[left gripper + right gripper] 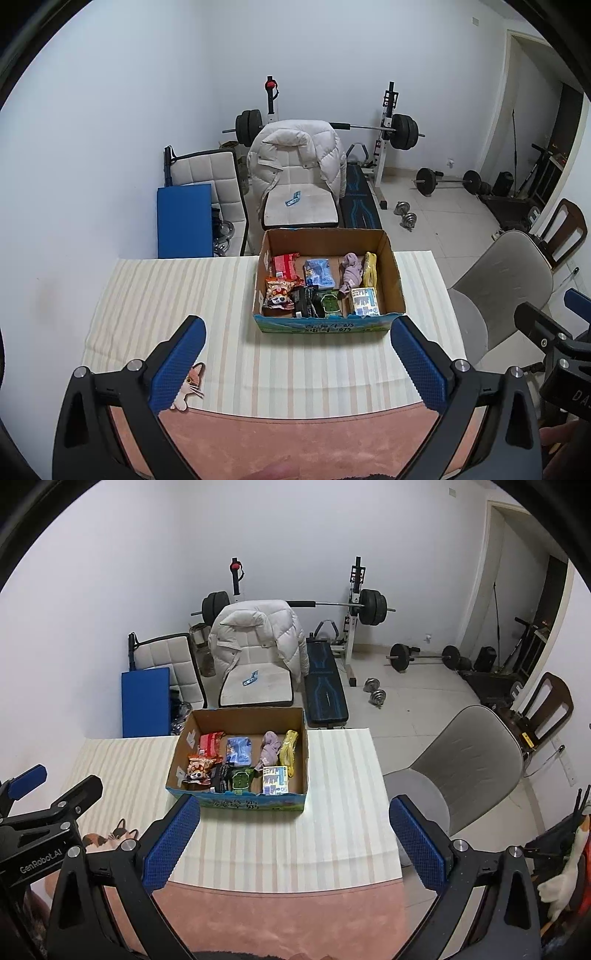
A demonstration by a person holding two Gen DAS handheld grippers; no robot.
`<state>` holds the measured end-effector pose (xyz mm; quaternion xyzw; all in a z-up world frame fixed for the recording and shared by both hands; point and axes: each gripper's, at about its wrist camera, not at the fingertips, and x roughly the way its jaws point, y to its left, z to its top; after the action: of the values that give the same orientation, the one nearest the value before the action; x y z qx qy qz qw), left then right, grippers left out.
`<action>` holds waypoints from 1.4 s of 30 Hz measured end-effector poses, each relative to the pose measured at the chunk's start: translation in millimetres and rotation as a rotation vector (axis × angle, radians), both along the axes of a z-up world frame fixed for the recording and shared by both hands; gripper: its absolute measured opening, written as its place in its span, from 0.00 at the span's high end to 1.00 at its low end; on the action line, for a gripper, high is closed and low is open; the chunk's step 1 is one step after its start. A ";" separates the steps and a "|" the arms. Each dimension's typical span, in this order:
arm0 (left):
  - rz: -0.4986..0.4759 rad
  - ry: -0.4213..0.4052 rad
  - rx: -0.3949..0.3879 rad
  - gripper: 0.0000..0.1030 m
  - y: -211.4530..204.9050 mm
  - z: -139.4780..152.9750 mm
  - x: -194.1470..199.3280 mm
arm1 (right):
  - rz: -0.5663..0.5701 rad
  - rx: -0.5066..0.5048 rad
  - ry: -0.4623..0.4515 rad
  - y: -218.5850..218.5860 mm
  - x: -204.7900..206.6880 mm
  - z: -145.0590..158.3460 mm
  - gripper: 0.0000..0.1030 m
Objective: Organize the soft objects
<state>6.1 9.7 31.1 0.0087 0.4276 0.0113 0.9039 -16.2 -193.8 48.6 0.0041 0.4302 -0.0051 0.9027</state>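
Hovering above the near edge of the table (155, 295), the left gripper (297, 360) and the right gripper (293, 836) both have their blue-padded fingers spread wide, holding nothing. A cardboard box (393, 280) sits on the striped cloth at the far side of the table, and the soft things lie packed inside it: a lilac cloth (351, 271), a yellow item (370, 267) beside it, a red packet (285, 266), a blue packet (319, 275), a cartoon snack bag (279, 291) and a small printed carton (365, 301). A cat-shaped soft toy (190, 384) lies on the table's near left part, partly hidden behind the left gripper's left finger. Beyond the table stand a chair draped with a white puffer jacket (295, 155), a barbell rack (388, 129) and a grey chair (469, 768) to the right.
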 end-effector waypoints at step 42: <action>0.004 -0.022 -0.007 0.00 -2.0 7.6 1.8 | -0.006 -0.027 -0.002 -3.8 17.3 0.7 0.00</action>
<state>7.9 7.7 38.6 0.0046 0.4176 0.0118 0.9086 1.1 -197.6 49.3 -0.0068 0.4290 -0.0135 0.9032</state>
